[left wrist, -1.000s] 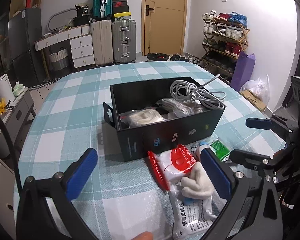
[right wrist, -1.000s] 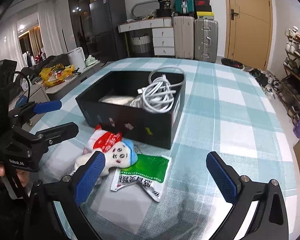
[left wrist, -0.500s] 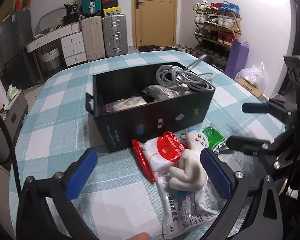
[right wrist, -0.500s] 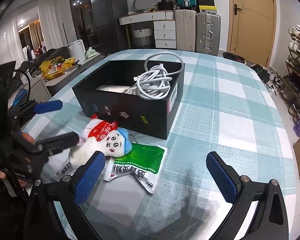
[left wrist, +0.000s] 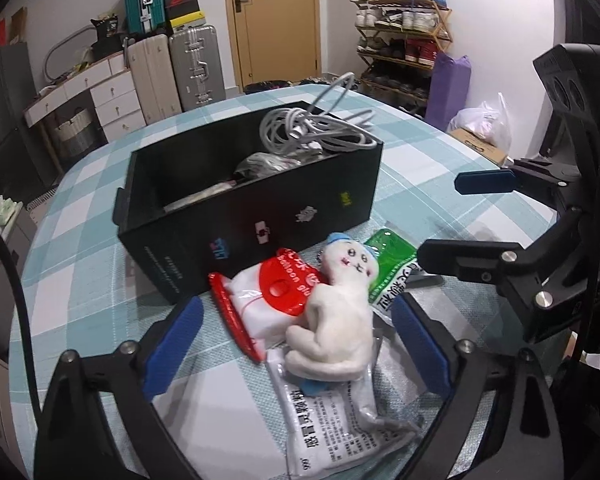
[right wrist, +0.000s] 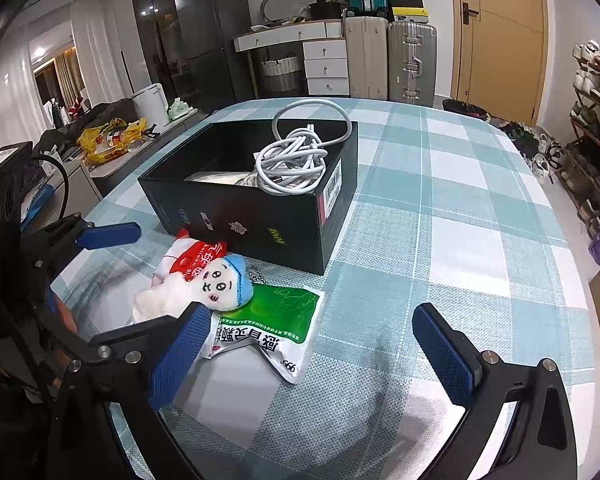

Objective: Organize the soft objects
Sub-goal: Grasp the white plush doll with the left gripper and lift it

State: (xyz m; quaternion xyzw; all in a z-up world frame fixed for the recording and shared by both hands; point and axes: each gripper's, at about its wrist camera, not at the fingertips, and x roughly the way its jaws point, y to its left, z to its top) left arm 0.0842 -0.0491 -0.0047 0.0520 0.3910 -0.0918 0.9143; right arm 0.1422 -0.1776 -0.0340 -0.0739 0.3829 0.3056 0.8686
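Note:
A white plush doll with a blue cap [left wrist: 336, 312] [right wrist: 196, 288] lies on the checked table in front of a black box [left wrist: 260, 216] [right wrist: 260, 220]. It rests on a red-and-white packet [left wrist: 268, 292] [right wrist: 188, 260], a white sachet [left wrist: 332, 420] and a green sachet [left wrist: 392, 264] [right wrist: 268, 320]. The box holds a coiled white cable [left wrist: 312, 128] [right wrist: 296, 160] and bagged items. My left gripper [left wrist: 296, 344] is open, its fingers on either side of the doll. My right gripper [right wrist: 312, 356] is open and empty, just right of the doll above the green sachet.
The checked tablecloth [right wrist: 440, 216] stretches far and right of the box. Suitcases [left wrist: 172, 68], a drawer unit and a door stand at the far wall. A shoe rack [left wrist: 400, 40] is at the right. A low cabinet with bags [right wrist: 112, 140] stands left of the table.
My left gripper has moved forward and down, so the doll now lies between its fingers. My right gripper has come closer to the doll and green sachet. Both stay open.

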